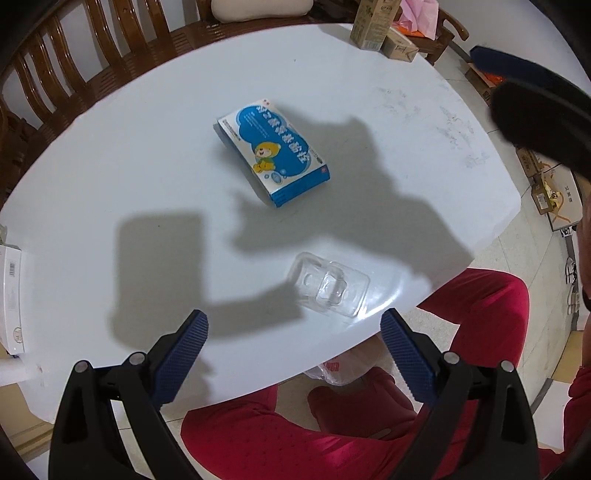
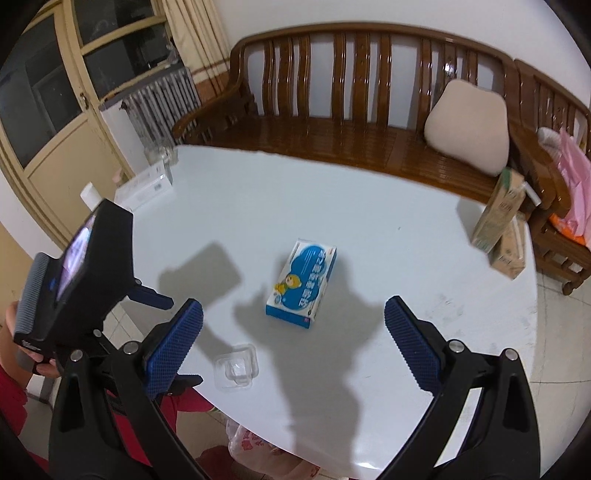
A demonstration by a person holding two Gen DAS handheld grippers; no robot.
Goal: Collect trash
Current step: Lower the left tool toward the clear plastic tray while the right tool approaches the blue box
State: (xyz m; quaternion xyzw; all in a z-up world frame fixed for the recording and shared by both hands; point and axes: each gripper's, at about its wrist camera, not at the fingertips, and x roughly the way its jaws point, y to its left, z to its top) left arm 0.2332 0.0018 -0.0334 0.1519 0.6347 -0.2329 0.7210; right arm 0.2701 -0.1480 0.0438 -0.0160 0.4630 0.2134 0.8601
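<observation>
Behind the white bench (image 2: 369,206) runs a slatted wooden settee (image 2: 332,92), and a beige cushion (image 2: 467,125) leans against its back near the right end, with pink fabric (image 2: 572,173) heaped on the chair (image 2: 554,229) beside it. Over on the left there's a grey radiator (image 2: 162,99) under a curtain (image 2: 195,33), next to a cream-framed glass door (image 2: 55,92). White appliance (image 2: 146,188) sits at the bench's far left edge, and down on the tiled floor (image 1: 524,266) cardboard boxes (image 1: 543,184) lie past the right rim.
</observation>
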